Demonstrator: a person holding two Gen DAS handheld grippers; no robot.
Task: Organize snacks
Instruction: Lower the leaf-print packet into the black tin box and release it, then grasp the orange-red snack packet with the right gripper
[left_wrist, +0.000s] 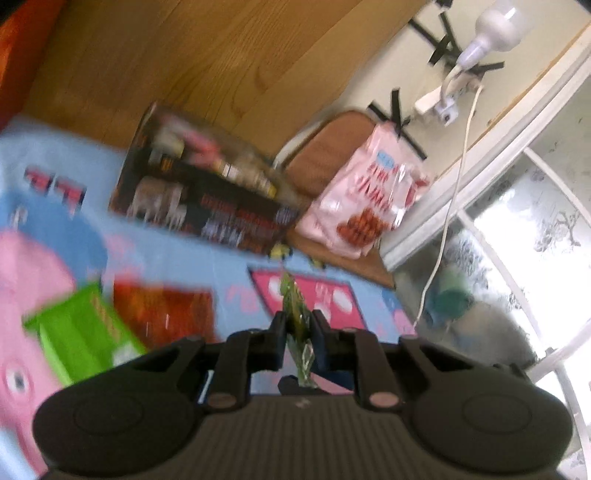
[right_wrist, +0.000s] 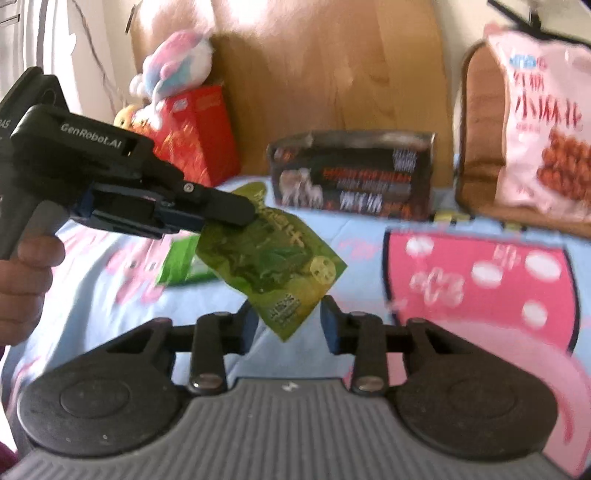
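My left gripper (left_wrist: 298, 325) is shut on a small green snack packet (left_wrist: 295, 314), seen edge-on between its fingers. In the right wrist view the same left gripper (right_wrist: 247, 212) holds the packet (right_wrist: 277, 258) by its top corner, hanging above the bed. My right gripper (right_wrist: 290, 321) is open, with the packet's lower corner hanging in the gap between its fingers, touching neither. A black snack box (right_wrist: 351, 173) stands at the headboard, a pink snack bag (right_wrist: 543, 122) leans to its right, a red box (right_wrist: 195, 136) to its left.
A green box (left_wrist: 81, 332) and a red packet (left_wrist: 162, 310) lie on the blue cartoon bedsheet (right_wrist: 369, 236). A plush toy (right_wrist: 173, 66) sits on the red box. A wooden headboard (right_wrist: 332, 74), a brown chair (left_wrist: 325, 147) and a lamp cord (left_wrist: 454, 184) stand behind.
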